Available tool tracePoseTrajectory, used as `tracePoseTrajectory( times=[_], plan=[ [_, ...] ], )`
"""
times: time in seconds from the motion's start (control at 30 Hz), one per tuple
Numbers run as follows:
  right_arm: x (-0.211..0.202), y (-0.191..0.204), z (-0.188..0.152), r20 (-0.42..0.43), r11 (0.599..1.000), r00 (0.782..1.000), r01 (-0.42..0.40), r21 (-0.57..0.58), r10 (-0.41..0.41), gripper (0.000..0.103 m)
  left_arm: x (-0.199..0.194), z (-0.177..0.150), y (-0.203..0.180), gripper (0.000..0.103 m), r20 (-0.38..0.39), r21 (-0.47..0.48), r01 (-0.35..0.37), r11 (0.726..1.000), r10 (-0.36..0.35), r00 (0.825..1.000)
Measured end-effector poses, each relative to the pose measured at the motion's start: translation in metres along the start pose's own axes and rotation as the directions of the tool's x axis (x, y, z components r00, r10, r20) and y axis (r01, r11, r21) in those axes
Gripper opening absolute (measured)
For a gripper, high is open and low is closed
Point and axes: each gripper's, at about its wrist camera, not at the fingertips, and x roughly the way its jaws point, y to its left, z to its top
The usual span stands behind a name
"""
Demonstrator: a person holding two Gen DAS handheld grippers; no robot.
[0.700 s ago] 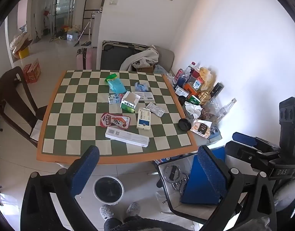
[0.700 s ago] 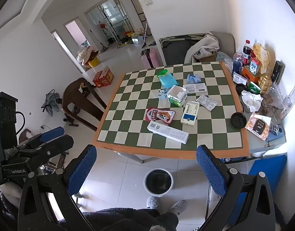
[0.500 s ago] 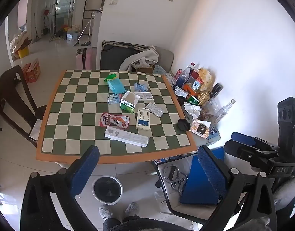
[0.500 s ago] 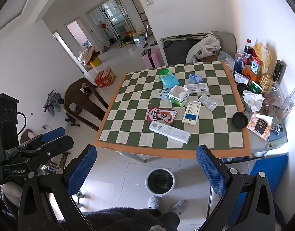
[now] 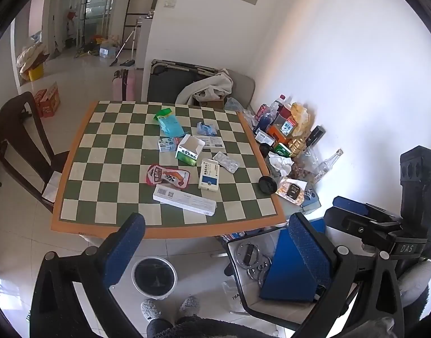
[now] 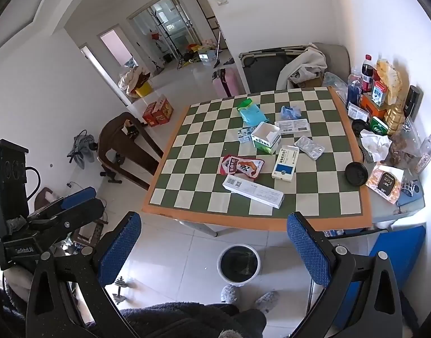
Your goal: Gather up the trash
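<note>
Grippers pull back from littered table

Left wrist: the left gripper (image 5: 215,249), jaws wide and empty, has retreated slightly; the long white box (image 5: 184,199) lies beyond. Right wrist: the right gripper (image 6: 214,249), equally wide, hangs above the trash bin (image 6: 238,264).

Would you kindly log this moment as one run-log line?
left gripper: open, empty | right gripper: open, empty | trash: long white box, red pouch on table | bin: on floor

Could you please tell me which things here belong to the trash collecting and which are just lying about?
Job: bin, long white box, red wrapper, blister pack, open green box, both open claws.

Lying about: chair, suitcase, bottles.
</note>
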Motion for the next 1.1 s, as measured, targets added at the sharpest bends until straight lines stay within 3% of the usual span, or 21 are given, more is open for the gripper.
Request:
tracePoseTrajectory(
  times=[1.1],
  plan=[
    [0.010,0.012,-0.001,-0.016,1.000,1.000,-0.014,-0.007,0.014,0.103,-0.005,0.004,0.020,0.103,0.005,-0.017,0.008,1.000,-0.008,1.000]
  ],
)
